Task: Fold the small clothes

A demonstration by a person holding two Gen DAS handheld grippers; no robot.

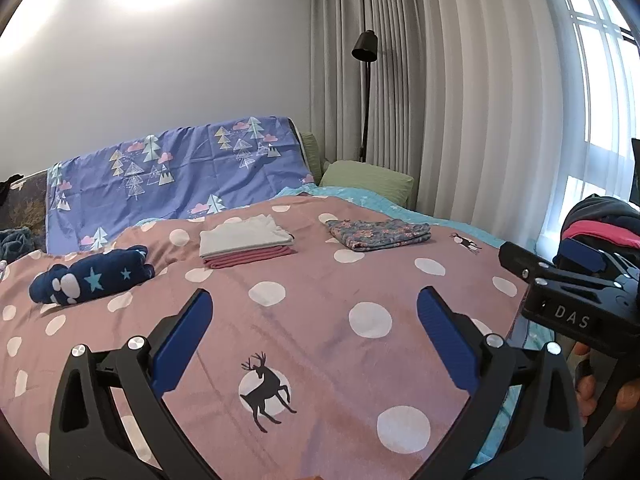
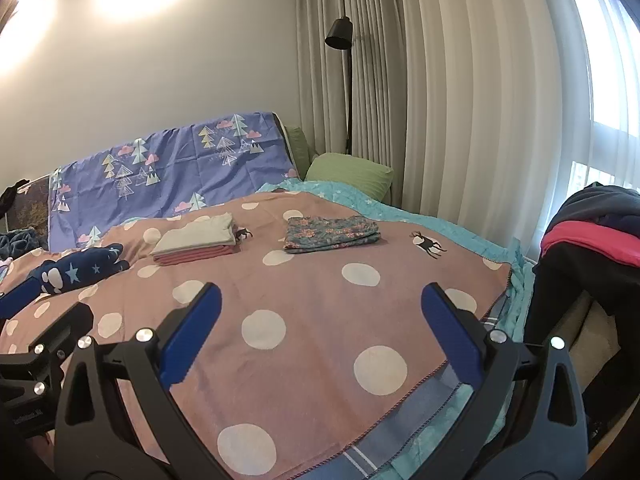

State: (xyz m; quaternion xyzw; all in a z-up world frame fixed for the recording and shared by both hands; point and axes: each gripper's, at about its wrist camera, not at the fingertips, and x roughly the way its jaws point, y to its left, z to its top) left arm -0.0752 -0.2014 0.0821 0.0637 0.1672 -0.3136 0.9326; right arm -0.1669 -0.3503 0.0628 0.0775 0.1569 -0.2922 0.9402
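Observation:
A pink polka-dot bedspread (image 1: 320, 320) covers the bed (image 2: 304, 300). On it lie a folded grey-and-pink stack (image 1: 246, 242) (image 2: 196, 242), a folded floral garment (image 1: 378, 233) (image 2: 332, 233) and a rolled navy star garment (image 1: 92, 276) (image 2: 76, 270). My left gripper (image 1: 314, 312) is open and empty above the near part of the bed. My right gripper (image 2: 320, 306) is open and empty too; it also shows at the right edge of the left wrist view (image 1: 576, 280). A pile of dark and pink clothes (image 2: 592, 232) (image 1: 600, 224) sits at the right.
A purple tree-print sheet (image 1: 176, 176) drapes the headboard. A green pillow (image 2: 348, 174) lies at the far corner. A black floor lamp (image 1: 365, 92) stands by grey curtains (image 1: 460, 100). A teal blanket edge (image 2: 516, 280) hangs at the bed's right side.

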